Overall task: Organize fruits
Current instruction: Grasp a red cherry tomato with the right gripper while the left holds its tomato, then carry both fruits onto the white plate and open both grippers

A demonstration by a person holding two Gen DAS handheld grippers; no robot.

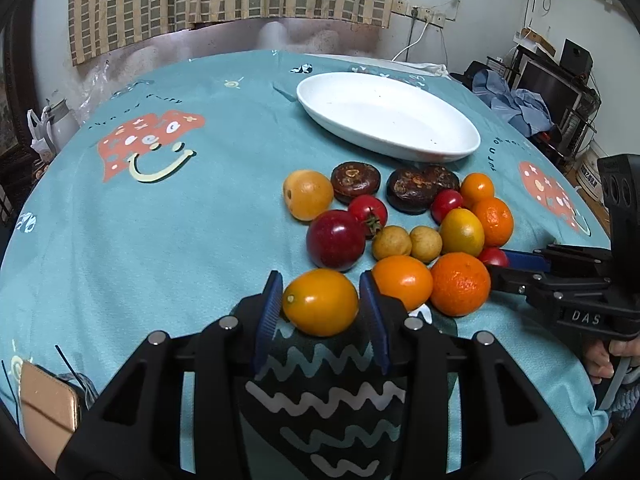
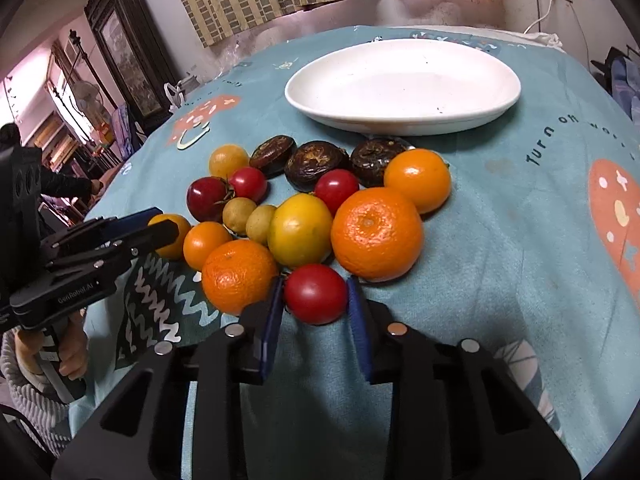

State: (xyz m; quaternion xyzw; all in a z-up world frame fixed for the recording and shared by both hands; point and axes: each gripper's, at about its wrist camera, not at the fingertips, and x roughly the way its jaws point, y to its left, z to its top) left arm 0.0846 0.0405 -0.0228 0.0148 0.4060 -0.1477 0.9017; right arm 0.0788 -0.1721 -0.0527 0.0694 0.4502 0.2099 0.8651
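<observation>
The left gripper [image 1: 320, 312] has its jaws clamped on a smooth yellow-orange oval fruit [image 1: 320, 302] at the near edge of the fruit pile. The right gripper [image 2: 314, 312] has its blue jaws closed against both sides of a small red round tomato [image 2: 315, 293], which sits at the near edge of the pile on that side, just beside a rough-skinned orange mandarin [image 2: 239, 276]. No earlier view is given, so motion is not told.

The pile lies on the counter, which is covered with a teal printed cloth [image 1: 160, 220]. Behind the pile, on the far side, stands a white oval ceramic dish [image 1: 388, 118], with no fruit in it. Three dark brown flat fruits [image 2: 316, 165] lie between the dish and the other fruits. A hand [image 2: 70, 356] holds the left gripper's handle.
</observation>
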